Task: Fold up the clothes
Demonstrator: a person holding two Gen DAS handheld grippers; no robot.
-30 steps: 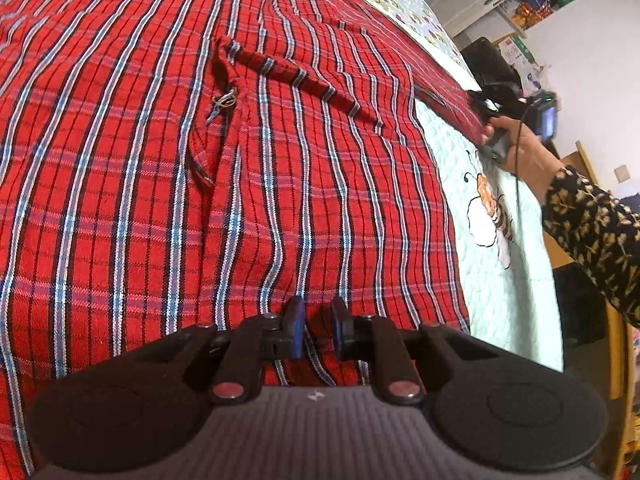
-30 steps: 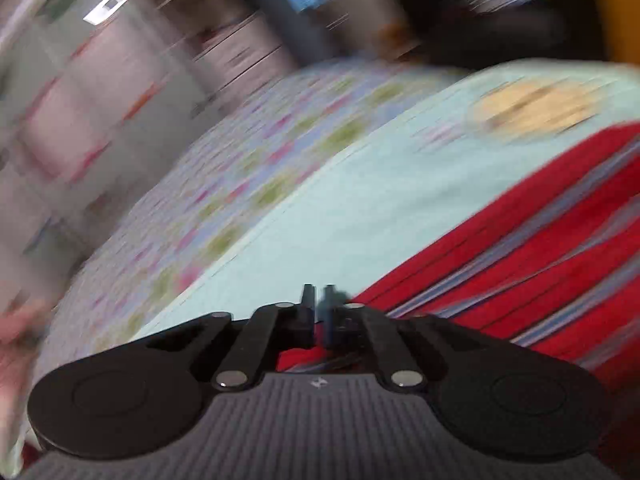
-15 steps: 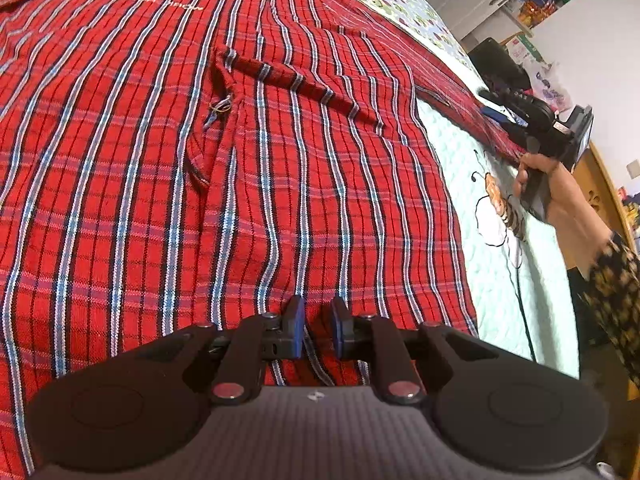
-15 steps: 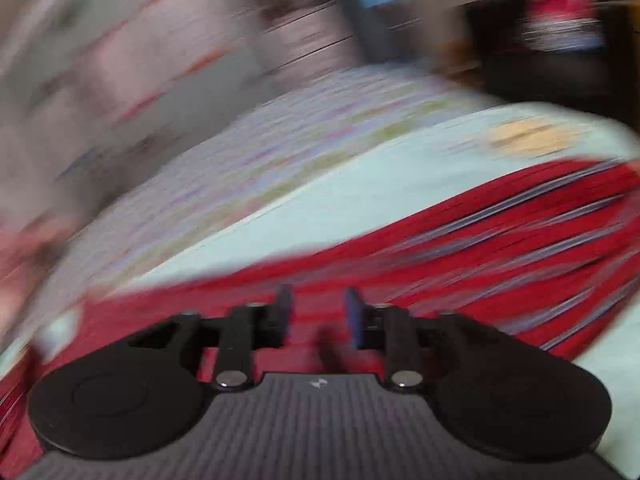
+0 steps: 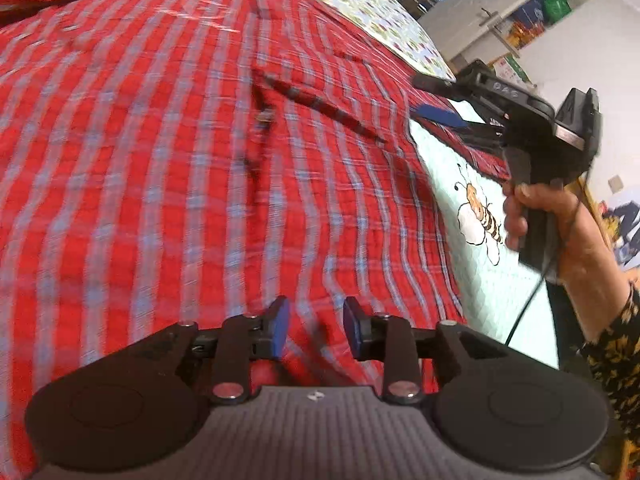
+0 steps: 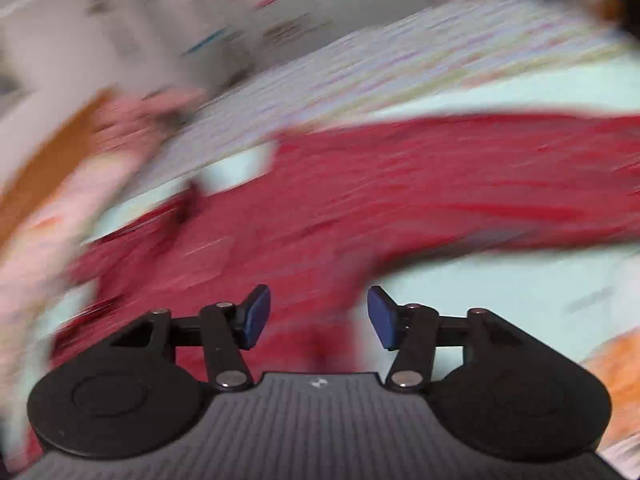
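Your left gripper [image 5: 316,326] has let go: half a second back its blue pads were pinched nearly together on the hem of the red plaid shirt [image 5: 200,168], and now they sit apart with cloth showing in the gap, nothing clamped. Same story on your right gripper [image 6: 318,318], which was already opening and is now spread wider, with blurry red fabric under and ahead of it. From the left camera you can see that right gripper [image 5: 440,114] out at the far side of the shirt, your right hand [image 5: 548,216] wrapped round its handle, a dark sleeve with yellow flowers [image 5: 616,344] behind the wrist. It sits closer to the camera and higher in the frame than it did a moment ago.

The shirt itself is spread flat, filling most of the left view, with a crease running across the middle and its edge ending near the right side.

Under it is a pale mint quilt [image 5: 512,288] with a bee [image 5: 480,220] stitched on, just beside the shirt's edge. Further back there's a floral sheet [image 5: 380,16], then white walls, a doorway and shelves with green and blue stuff. The right camera is too smeared to tell much beyond red cloth on mint quilt [image 6: 500,300].
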